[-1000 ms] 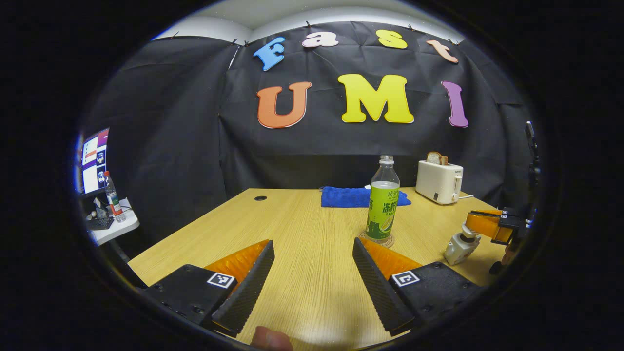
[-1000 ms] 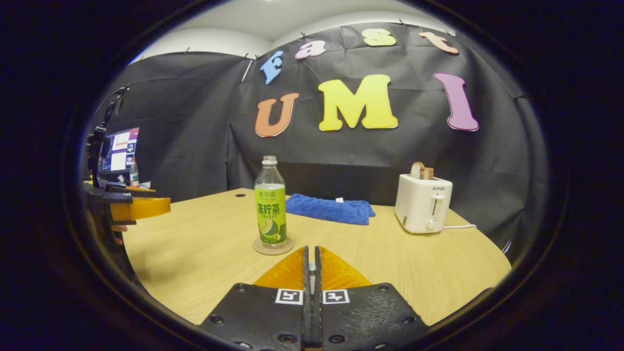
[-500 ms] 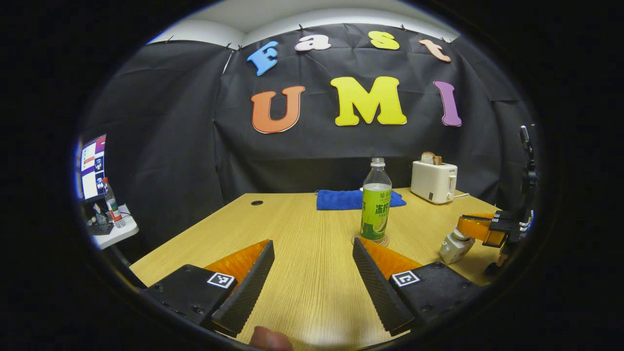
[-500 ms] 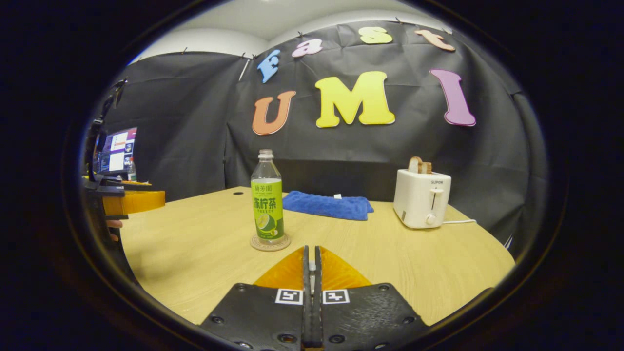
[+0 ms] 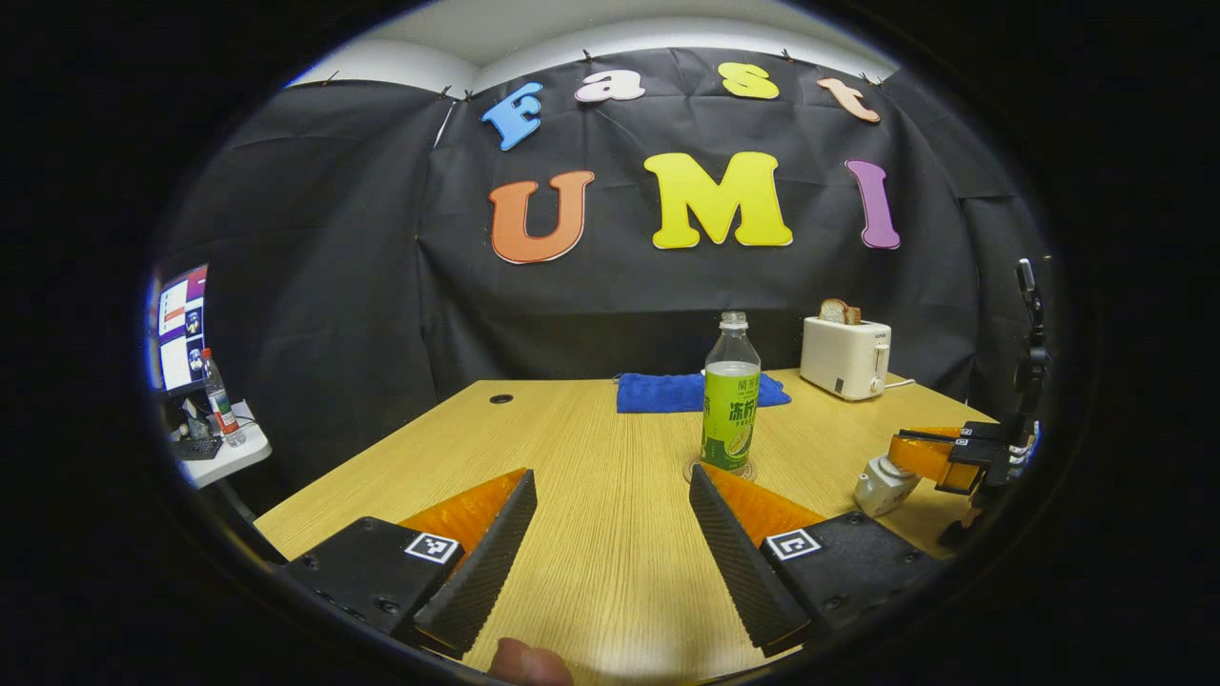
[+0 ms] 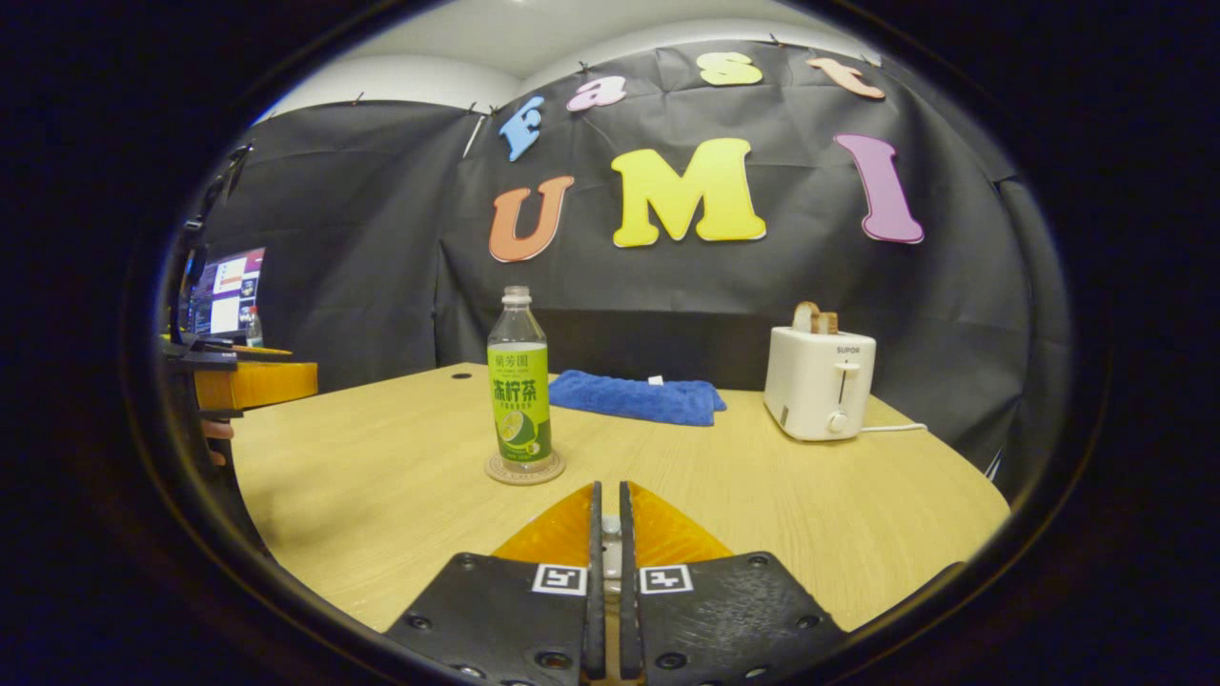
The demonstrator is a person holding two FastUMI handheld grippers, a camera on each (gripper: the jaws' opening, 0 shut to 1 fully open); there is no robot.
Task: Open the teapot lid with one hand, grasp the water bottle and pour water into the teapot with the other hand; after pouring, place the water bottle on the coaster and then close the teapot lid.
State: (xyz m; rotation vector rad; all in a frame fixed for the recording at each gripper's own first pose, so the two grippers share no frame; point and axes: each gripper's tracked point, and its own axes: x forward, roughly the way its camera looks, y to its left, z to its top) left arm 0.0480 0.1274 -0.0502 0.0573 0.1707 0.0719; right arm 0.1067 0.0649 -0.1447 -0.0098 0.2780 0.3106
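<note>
A clear bottle with a green label (image 5: 731,410) (image 6: 519,391) stands upright on a round coaster (image 5: 720,470) (image 6: 524,469) at mid-table. My left gripper (image 5: 610,481) is open and holds nothing, a short way in front of the bottle. Its finger also shows at the left edge of the right gripper view (image 6: 255,384). A small white teapot (image 5: 879,484) sits near the table's right front. My right gripper (image 5: 905,459) (image 6: 610,495) is at its top, nearly shut on a pale piece, the teapot lid (image 6: 610,532). The teapot's body lies hidden under my right fingers.
A white toaster (image 5: 844,354) (image 6: 818,383) with bread stands at the back right, its cord trailing right. A folded blue cloth (image 5: 667,392) (image 6: 637,395) lies behind the bottle. A monitor and a small side table (image 5: 205,448) stand beyond the table's left edge.
The slit between my right fingers has widened slightly. In the left gripper view the bottle, the teapot and the right gripper have drifted left and lower. My left gripper stays open.
</note>
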